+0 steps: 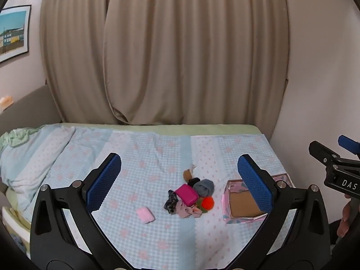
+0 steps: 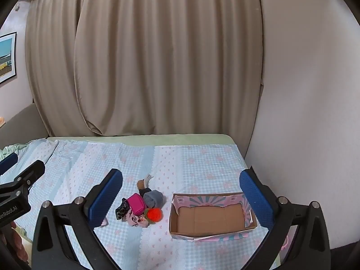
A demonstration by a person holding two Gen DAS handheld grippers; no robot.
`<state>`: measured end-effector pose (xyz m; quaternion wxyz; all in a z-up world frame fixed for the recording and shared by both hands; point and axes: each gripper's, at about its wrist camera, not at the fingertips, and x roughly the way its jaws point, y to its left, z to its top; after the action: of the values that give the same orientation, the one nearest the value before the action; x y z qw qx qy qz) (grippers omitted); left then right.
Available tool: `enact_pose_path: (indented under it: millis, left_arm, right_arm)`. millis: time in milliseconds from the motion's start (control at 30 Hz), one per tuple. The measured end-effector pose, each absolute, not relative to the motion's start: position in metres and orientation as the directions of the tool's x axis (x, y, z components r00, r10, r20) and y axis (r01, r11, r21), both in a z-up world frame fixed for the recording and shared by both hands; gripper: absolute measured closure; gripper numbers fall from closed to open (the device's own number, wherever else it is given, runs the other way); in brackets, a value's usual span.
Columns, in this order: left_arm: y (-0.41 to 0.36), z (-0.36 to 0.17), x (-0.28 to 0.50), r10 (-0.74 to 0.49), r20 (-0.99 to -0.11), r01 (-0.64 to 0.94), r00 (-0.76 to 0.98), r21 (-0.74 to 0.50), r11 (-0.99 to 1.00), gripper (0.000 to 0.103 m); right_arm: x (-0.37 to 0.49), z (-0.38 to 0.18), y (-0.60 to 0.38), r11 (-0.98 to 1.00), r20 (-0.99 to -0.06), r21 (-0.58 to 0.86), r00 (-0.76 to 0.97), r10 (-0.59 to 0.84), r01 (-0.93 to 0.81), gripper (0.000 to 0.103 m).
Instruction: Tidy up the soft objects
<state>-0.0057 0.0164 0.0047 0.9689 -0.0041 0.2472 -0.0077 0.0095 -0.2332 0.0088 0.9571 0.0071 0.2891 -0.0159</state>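
We hold both grippers above the near edge of the bed point(image 1: 144, 148), pointed down toward it, and nothing has been touched yet. The left gripper point(image 1: 180, 180) has its jaws spread as wide as they go, with nothing between the pads. The right gripper point(image 2: 181, 196) is the same: fully spread and carrying nothing.

In the left view, the pile point(image 1: 190, 196) of soft things sits near the middle of the bed: a magenta pouch point(image 1: 186, 194) on top, a grey roll point(image 1: 203, 186) at its 2 o'clock, an orange ball point(image 1: 207, 203) at its 4 o'clock, a dark scrunchie point(image 1: 171, 201) at its 8 o'clock and a pale cloth point(image 1: 187, 211) at its 6 o'clock. A brown piece point(image 1: 187, 174) lies at the pile's 12 o'clock. A pink pad point(image 1: 145, 214) lies apart, at the pile's 8 o'clock. The box point(image 2: 211, 217) stands open and bare inside, at the pile's 3 o'clock, near but not touching it.

We judge the sorting has not begun, and the risks lie in the pile itself. The pieces overlap, so a wide bite could pinch two at once or drag a neighbour along. Pads closing low might catch the bedspread and wrinkle it, shifting everything. The ball looks ready to roll if nudged. The box seems light, and a gripper bumping its wall could slide or tip it on the soft bed. The pink pad is half hidden behind a finger in the right view, so we could miss it.
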Motion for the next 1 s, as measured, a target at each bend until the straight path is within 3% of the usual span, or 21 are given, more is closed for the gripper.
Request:
enact_pose_path:
  millis: [1000]
  left_arm:
    - [0.013, 0.007, -0.018, 0.025, -0.441, -0.022, 0.897, 0.011, 1.0, 0.001]
  right_arm:
    - [0.011, 0.008, -0.234, 0.999, -0.548, 0.015, 0.836, -0.024, 0.038, 0.0]
